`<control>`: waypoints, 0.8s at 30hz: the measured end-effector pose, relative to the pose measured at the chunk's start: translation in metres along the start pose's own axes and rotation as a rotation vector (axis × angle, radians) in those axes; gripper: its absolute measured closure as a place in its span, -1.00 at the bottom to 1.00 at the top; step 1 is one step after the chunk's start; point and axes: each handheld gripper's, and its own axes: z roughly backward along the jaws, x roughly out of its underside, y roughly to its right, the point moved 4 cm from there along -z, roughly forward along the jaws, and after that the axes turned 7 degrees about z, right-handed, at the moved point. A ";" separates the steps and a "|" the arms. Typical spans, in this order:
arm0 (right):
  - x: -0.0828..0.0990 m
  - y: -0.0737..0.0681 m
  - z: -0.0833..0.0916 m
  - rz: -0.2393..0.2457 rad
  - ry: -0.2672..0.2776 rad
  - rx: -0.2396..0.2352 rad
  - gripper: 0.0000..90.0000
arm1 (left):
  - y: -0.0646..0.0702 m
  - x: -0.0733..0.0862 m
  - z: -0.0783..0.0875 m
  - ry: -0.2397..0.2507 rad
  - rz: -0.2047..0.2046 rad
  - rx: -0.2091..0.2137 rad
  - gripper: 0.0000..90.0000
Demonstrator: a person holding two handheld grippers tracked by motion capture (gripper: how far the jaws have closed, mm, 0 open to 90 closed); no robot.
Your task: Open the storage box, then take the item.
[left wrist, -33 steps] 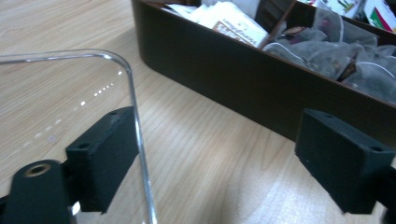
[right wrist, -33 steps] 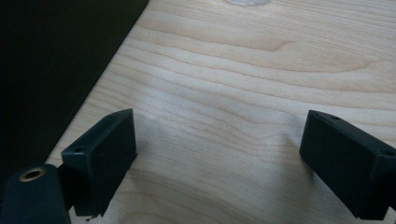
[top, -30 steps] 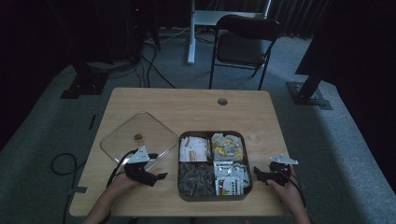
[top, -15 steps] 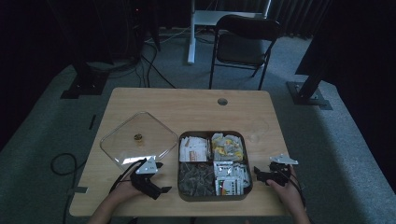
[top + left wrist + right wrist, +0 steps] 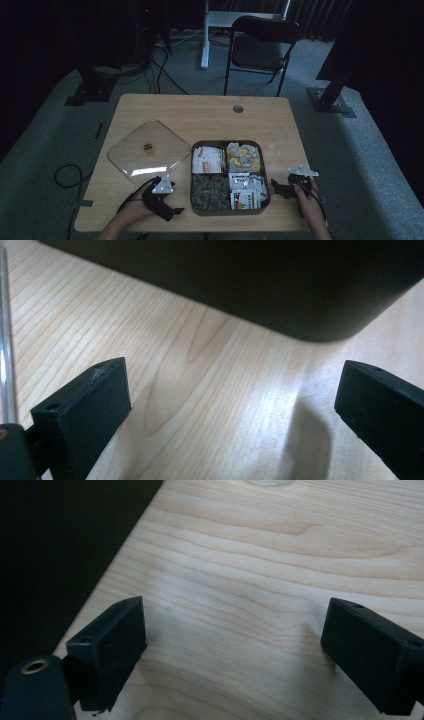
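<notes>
We see both grippers released, fingers spread over bare worktop (image 5: 210, 117): left gripper (image 5: 172, 212) and right gripper (image 5: 275, 187) flank the tray (image 5: 226, 144), seemingly holding snacks; clear lid (image 5: 150, 150) lies beside.

The setting is a recording lab or studio. A single light wooden table (image 5: 210, 115) stands on grey carpet (image 5: 40, 150) in a dim room. Black curtains (image 5: 320, 15) hang along the far side. Dark metal stands with flat bases (image 5: 332, 97) are placed beyond the far left and far right corners of the table. Black cables (image 5: 165, 75) run across the carpet behind the far edge, and another cable (image 5: 67, 172) loops beside the left edge. A black folding chair (image 5: 260, 47) and the white leg (image 5: 204, 37) of a second desk stand beyond the far edge. The tabletop has a round cable hole (image 5: 238, 108) near its far edge.
</notes>
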 end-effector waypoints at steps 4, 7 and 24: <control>-0.001 -0.003 -0.001 0.012 0.001 -0.014 -0.77 | 0.000 0.002 -0.003 -0.018 -0.006 -0.014 -0.97; -0.002 -0.003 -0.001 0.007 0.001 -0.009 -0.77 | 0.001 0.002 -0.002 -0.020 -0.006 -0.014 -0.96; -0.002 -0.007 0.003 0.003 -0.039 -0.005 -0.77 | 0.003 0.003 -0.004 -0.004 -0.007 -0.048 -0.97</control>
